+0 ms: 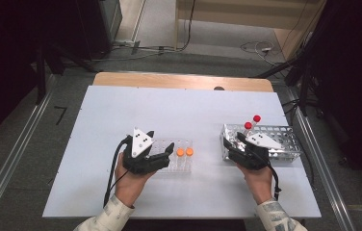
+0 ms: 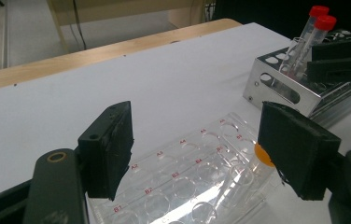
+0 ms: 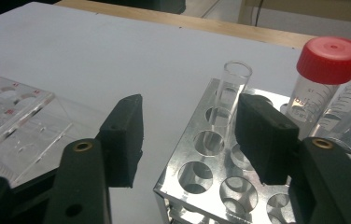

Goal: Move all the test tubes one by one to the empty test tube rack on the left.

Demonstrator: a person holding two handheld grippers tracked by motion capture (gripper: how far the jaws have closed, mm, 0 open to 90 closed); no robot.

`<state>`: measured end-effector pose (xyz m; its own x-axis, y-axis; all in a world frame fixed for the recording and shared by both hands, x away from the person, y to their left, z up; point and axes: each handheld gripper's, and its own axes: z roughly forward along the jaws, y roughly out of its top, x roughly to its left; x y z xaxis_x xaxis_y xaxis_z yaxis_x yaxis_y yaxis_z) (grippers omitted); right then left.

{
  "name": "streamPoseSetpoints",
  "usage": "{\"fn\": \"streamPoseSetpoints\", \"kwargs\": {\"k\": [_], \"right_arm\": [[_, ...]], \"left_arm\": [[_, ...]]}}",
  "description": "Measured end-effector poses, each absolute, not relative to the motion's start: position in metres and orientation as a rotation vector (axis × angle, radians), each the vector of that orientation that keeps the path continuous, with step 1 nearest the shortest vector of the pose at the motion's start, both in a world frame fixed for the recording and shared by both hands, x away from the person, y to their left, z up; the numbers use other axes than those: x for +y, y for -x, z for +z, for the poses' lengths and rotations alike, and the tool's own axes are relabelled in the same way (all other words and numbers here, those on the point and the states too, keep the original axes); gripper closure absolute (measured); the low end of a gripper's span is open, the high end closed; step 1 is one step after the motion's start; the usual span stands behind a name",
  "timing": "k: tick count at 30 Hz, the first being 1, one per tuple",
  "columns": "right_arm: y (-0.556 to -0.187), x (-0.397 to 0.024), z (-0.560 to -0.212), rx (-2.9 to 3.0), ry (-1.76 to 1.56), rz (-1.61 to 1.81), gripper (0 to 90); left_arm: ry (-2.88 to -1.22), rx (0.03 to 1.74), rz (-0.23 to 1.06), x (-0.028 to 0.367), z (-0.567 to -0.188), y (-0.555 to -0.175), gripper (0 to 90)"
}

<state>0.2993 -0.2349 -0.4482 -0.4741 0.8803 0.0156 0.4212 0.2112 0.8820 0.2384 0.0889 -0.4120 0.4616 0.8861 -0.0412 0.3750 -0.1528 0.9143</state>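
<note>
Right gripper [image 3: 187, 135], fingers spread, reaches an uncapped glass tube [image 3: 232, 100] at the near-left corner of the metal rack [image 1: 285, 137]; no pad presses it. Step judged: picking up this tube; next, centre and close. Left gripper [image 2: 201, 154], fingers spread, hovers over the clear rack [image 2: 183, 186]. Count: two red-capped tubes [image 1: 252, 121], two orange-capped tubes [image 1: 185, 152], two racks on the desk [image 1: 179, 110].

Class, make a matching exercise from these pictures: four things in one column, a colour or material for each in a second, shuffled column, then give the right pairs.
Things:
1. Tall tube caps
2. Short tube caps
3. Right-hand rack
4. Left-hand rack

Descriptions:
A. clear plastic
B. red
C. shiny metal
D. orange

Pairs: 1-B, 2-D, 3-C, 4-A
</note>
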Motion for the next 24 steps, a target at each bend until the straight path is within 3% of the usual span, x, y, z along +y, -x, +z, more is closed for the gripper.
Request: {"fn": "streamPoseSetpoints", "kwargs": {"k": [24], "right_arm": [[-0.324, -0.227, -0.459, 1.866, -1.332, 1.154, 64.6]], "left_arm": [[-1.749, 1.075, 0.661, 0.086, -0.413, -0.237, 27.9]]}}
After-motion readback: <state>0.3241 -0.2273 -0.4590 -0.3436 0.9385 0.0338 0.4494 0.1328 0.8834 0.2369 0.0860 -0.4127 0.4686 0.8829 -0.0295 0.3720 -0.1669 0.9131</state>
